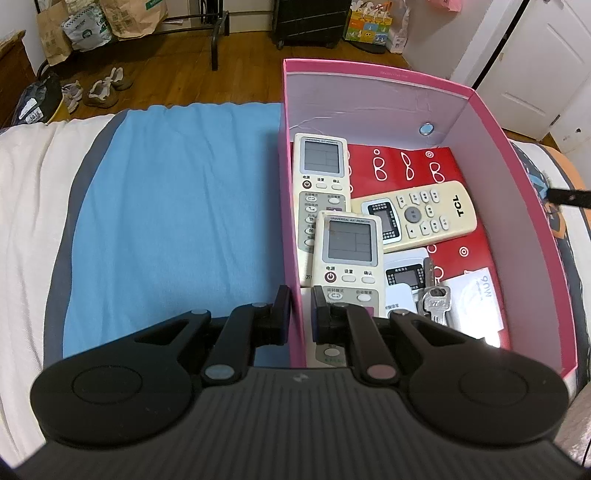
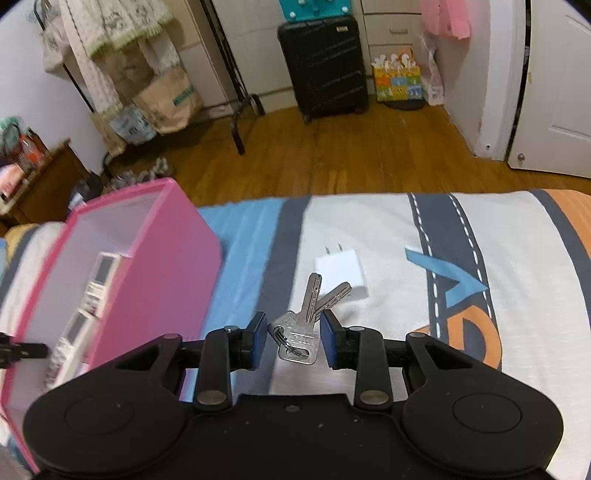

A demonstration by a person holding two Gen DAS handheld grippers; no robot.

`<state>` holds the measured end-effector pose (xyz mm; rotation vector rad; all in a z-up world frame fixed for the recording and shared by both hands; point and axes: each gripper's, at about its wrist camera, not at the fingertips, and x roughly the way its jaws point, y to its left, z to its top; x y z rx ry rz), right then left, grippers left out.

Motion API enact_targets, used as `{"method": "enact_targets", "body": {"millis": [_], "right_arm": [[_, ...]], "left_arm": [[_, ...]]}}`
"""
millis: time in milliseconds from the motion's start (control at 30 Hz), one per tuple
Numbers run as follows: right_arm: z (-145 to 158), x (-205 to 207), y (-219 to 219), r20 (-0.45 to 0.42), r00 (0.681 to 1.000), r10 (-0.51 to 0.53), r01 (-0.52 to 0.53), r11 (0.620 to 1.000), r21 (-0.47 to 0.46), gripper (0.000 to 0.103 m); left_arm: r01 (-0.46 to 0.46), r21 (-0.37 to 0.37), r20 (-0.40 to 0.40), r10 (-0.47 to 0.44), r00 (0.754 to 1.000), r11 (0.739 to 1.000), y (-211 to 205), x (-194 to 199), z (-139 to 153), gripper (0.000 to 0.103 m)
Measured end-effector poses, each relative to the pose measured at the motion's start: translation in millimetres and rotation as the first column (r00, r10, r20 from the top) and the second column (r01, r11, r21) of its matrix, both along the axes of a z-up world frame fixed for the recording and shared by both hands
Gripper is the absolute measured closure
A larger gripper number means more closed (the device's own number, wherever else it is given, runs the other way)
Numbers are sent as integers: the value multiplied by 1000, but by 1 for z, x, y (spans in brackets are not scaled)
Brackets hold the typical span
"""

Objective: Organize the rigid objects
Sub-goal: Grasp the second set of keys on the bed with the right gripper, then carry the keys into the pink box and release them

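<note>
My left gripper [image 1: 300, 314] is shut on the left wall of the pink box [image 1: 291, 229], one finger outside and one inside. The box holds several remotes: two white universal ones [image 1: 323, 173] [image 1: 347, 254], a cream TCL remote [image 1: 417, 216], plus keys [image 1: 436, 302] on a red sheet. My right gripper [image 2: 293, 338] is open, its pads on either side of a bunch of silver keys [image 2: 304, 321] lying on the bed. A white charger plug [image 2: 341, 271] lies just beyond the keys. The pink box [image 2: 162, 258] shows at the left in the right wrist view.
The bed has a blue cloth [image 1: 173, 221] left of the box and a patterned cover [image 2: 461, 280] on the right. Beyond the bed edge are wood floor, a black suitcase [image 2: 323, 66], paper bags [image 1: 118, 18] and shoes [image 1: 105, 88].
</note>
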<state>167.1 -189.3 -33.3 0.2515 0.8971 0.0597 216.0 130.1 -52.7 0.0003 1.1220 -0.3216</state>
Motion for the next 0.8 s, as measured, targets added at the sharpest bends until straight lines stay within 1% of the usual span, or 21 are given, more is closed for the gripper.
{"method": "enact_targets", "body": {"millis": [167,233,333,467,633,733,800], "right_arm": [[23,-11,5,71,997,23,-23,1000,-6,67],[30,-14,5,91,996,20,-21,1000,5,67],[37,-16,4,111,994,15,-21,998,56,67],[55,-24,11,163,986,39,-58,992,115,67],[72,-35,36,223,972,80,-119,979,168,67],[78,-39,61,245,960,139,-186,966,179,67],[80,-41,80,243,951,191,-237,955,176,67]], "left_arm": [[13,27,10,-14,1000,1000,-3,-3,2,94],[10,25,16,-11,1000,1000,-2,-3,3,94],[4,17,15,-4,1000,1000,-1,-3,3,94],[-9,11,12,9,1000,1000,0,-2,2,94],[-11,11,10,11,1000,1000,0,-2,2,94],[-11,12,9,11,1000,1000,0,-1,1,94],[-9,11,9,9,1000,1000,0,-1,1,94]]}}
